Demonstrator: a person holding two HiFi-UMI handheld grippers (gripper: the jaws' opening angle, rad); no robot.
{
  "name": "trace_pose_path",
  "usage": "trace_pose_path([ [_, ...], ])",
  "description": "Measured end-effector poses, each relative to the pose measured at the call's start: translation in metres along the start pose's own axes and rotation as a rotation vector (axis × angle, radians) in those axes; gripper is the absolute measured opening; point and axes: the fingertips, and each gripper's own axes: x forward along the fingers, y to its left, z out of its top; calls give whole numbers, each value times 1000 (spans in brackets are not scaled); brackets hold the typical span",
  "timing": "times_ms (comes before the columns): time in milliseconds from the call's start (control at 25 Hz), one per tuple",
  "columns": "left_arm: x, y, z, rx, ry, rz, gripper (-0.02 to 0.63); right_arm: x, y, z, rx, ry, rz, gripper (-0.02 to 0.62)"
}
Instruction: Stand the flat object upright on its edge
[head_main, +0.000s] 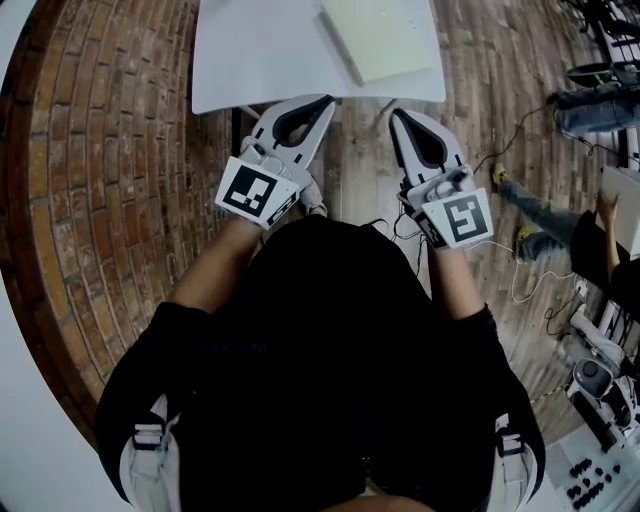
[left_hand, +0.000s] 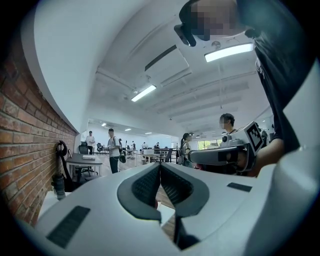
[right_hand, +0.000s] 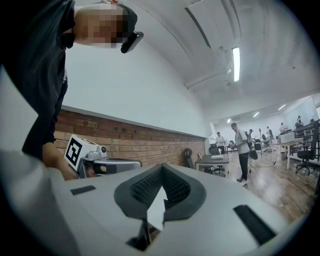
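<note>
- Head view: the flat object (head_main: 380, 38), a pale, thin slab, lies flat on its broad face on the white table (head_main: 260, 60). It is ahead of both pairs of jaws and well beyond their tips, more in line with the right pair than the left.
- No edge of it is lifted and nothing touches it, so by my reading the task has not begun.
- The left gripper (head_main: 325, 100) has its jaws pressed together with nothing between them. Its own view shows the ribbed pads meeting at the tip, with only a sliver of table and floor in the gap below.
- The right gripper (head_main: 393, 112) is the same, its jaws closed tight and empty.
- Both are held close to the person's body, side by side, with their tips about level with the table's near edge. Their height above the table cannot be told.
- Everything is left to do: reach forward, part the jaws, take the object by a rim, tip it up onto its edge, and let go with it balanced.
- Further out, a brick wall lies to the left of the jaws and plank flooring runs under and beyond the table.
</note>
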Motion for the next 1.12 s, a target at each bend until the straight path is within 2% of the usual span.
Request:
trace_pose_path([
  [320,1,41,-11,-16,5,-27,21,52,9,-1,-10,22,-15,9],
  [600,10,68,-12,-18,7,-44,21,70,3,-6,-5,64,-57,9],
  [960,33,84,-25,-28,50,-29,21,88,-33,-13,-5,76,-68,9],
  [1120,55,93,-30,-19,76,1,21,98,-60,-18,12,78,-39,9],
])
